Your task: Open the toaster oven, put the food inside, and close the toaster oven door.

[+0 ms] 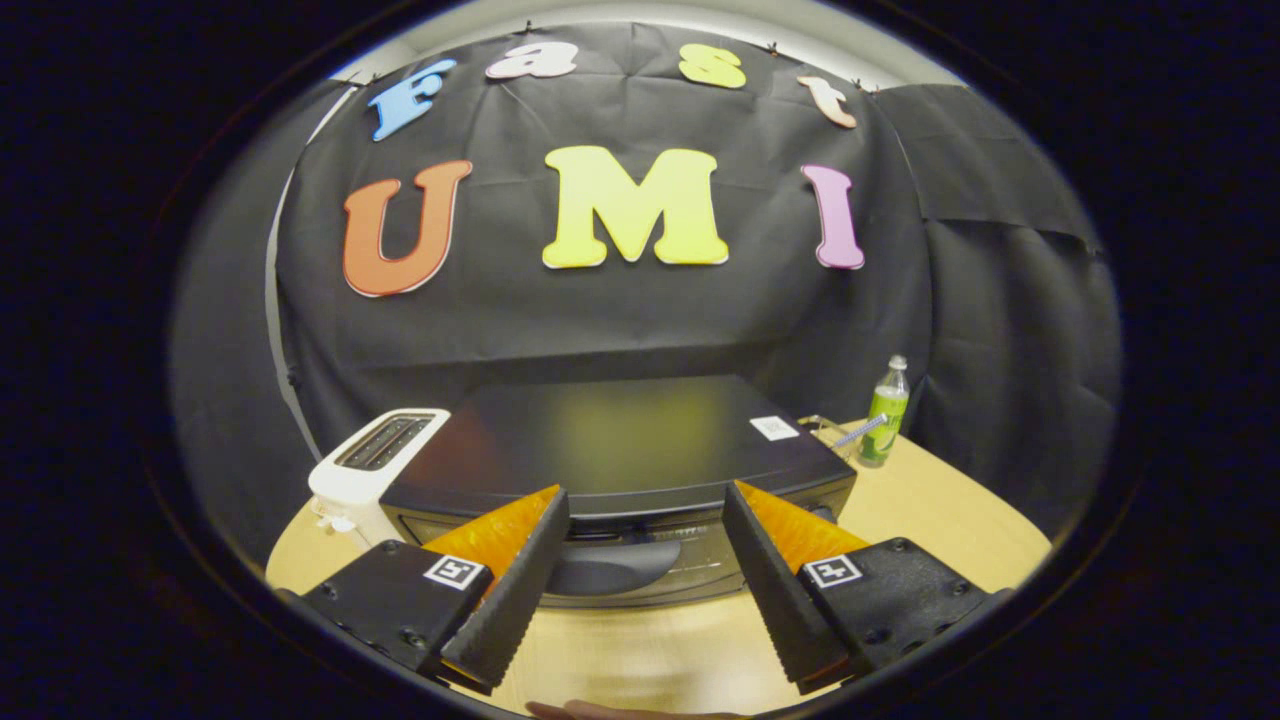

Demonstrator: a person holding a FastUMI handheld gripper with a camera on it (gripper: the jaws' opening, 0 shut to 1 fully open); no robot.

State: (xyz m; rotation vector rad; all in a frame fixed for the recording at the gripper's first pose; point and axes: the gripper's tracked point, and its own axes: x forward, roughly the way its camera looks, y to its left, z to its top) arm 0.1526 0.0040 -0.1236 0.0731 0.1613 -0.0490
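Hiding the oven's (620, 450) front corners behind the spread fingers (510, 590) of the hand-held gripper (645, 585), with only the door handle (610, 565) and a strip of glass showing between them. Concealing the oven's inside behind the shut door. Covering the toaster's (365, 470) right side behind the oven. Staying too small to read: the sticker (774, 428) on the oven top and the bottle's (884, 412) label. Blurring a pale sliver at the tabletop's (640, 650) near edge, beyond telling.

the toaster oven (620, 440) has a smooth, faintly glossy dark metal top, the toaster (365, 465) to its left looks like shiny white plastic, the table (940, 510) is pale matt wood, and the far bottle (885, 415) is clear plastic.
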